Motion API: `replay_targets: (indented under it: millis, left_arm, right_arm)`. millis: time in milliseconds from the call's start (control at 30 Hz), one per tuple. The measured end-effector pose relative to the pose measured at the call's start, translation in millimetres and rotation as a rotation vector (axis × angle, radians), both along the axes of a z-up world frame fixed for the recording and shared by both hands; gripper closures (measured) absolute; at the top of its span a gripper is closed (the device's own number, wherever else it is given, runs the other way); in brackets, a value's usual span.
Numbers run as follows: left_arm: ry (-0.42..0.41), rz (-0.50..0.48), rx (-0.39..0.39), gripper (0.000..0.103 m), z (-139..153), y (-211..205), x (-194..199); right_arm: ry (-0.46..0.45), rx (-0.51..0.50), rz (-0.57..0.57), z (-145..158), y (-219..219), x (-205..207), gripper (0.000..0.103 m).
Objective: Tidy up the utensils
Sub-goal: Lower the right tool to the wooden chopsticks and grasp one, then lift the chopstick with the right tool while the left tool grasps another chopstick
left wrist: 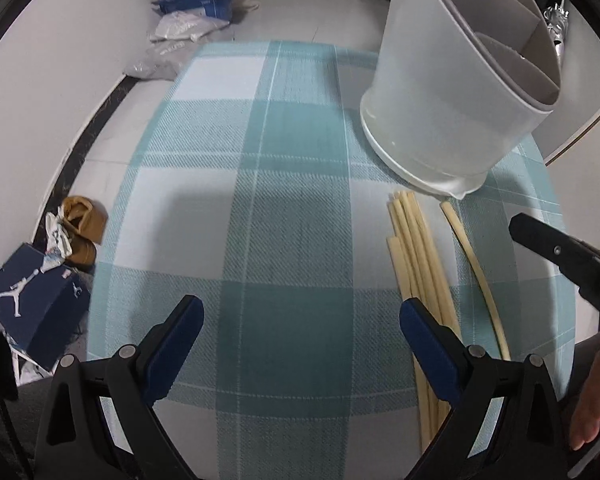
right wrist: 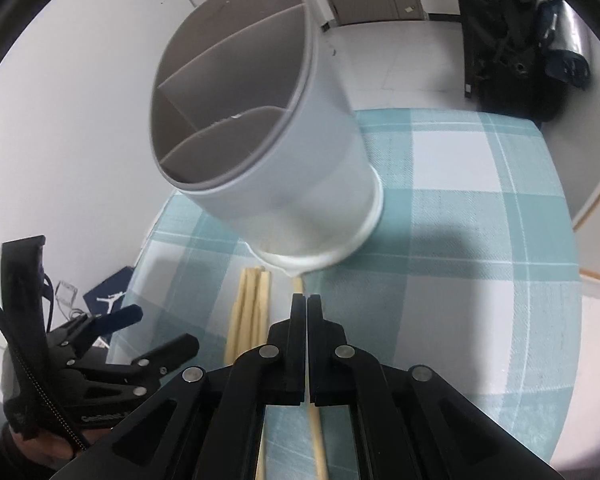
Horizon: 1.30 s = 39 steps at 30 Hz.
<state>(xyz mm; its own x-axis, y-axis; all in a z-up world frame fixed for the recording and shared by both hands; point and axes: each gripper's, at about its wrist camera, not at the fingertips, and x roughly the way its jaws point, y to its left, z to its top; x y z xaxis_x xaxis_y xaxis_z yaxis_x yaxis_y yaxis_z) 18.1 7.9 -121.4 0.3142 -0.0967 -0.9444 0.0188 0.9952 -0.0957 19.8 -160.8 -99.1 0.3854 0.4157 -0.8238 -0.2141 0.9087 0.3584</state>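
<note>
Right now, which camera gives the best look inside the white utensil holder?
The right wrist view: it looks into the holder's open top, showing the dividers and compartments, which look empty. The left wrist view shows mostly its outer wall and only part of the dividers.

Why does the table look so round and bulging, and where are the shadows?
Left wrist view: the fisheye lens bows the checked tablecloth and the chopsticks; a soft shadow lies on the cloth's left side. Right wrist view: the white holder leans and swells, casting a shadow to its right.
</note>
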Motion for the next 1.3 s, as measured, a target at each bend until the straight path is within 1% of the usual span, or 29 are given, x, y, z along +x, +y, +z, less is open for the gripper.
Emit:
replay_targets:
  millis: [67,133,167,200,300,400,433,500,567,633,700,767,800,867,900,1000,1100,1200,1300]
  left_arm:
    - [0.005,0.014,-0.024,0.006,2,3,1]
    - [-0.004,0.024,-0.035,0.006,3,5,2]
    - [-0.019,0.035,-0.043,0.006,7,8,1]
    - [-0.029,0.041,-0.053,0.006,9,11,0]
    - [-0.053,0.073,-0.068,0.006,13,21,-3]
    - [-0.061,0.100,-0.101,0.006,15,31,-6]
    - [-0.062,0.104,-0.109,0.006,14,29,-4]
    - [-0.063,0.116,-0.127,0.006,14,35,-5]
    - [-0.067,0.114,-0.120,0.006,12,34,-2]
    - [-0.076,0.108,-0.103,0.006,11,34,2]
    - [-0.103,0.081,-0.071,0.006,12,33,-1]
    - [-0.126,0.042,-0.032,0.006,13,30,-3]
    - [-0.122,0.028,-0.025,0.006,12,28,-3]
    - [-0.102,0.023,-0.056,0.006,11,27,-2]
    - [-0.094,0.017,-0.060,0.006,10,24,-2]
    - [-0.091,-0.009,-0.040,0.006,10,18,-3]
    - [-0.070,-0.035,-0.075,0.006,7,10,-3]
    - [-0.048,-0.046,-0.074,0.006,3,4,-2]
    - [-0.037,-0.054,-0.060,0.006,0,-5,0]
  right_arm:
    - [0.001,-0.012,0.012,-4,5,3,0.100]
    - [-0.004,-0.057,0.042,-6,4,0,0.100]
    - [-0.006,-0.077,0.054,-12,6,-1,0.097]
    - [-0.011,-0.107,0.072,-14,13,0,0.092]
    - [-0.026,-0.170,0.095,-19,24,1,0.082]
    - [-0.034,-0.240,0.111,-27,39,6,0.081]
    - [-0.040,-0.260,0.113,-28,42,6,0.081]
    - [-0.079,-0.313,0.135,-31,55,7,0.076]
    - [-0.132,-0.384,0.162,-32,69,5,0.075]
    - [-0.151,-0.404,0.180,-33,78,4,0.078]
    - [-0.136,-0.377,0.187,-33,80,5,0.089]
    - [-0.120,-0.359,0.181,-33,78,7,0.097]
    - [-0.100,-0.327,0.168,-32,74,8,0.097]
    - [-0.065,-0.245,0.128,-29,62,10,0.097]
    - [-0.057,-0.204,0.111,-29,53,12,0.097]
    - [-0.043,-0.084,0.056,-18,34,11,0.097]
    - [-0.023,0.021,0.006,-13,16,10,0.097]
    - [0.011,0.136,-0.044,-12,-7,13,0.097]
    - [0.033,0.219,-0.085,-12,-25,13,0.097]
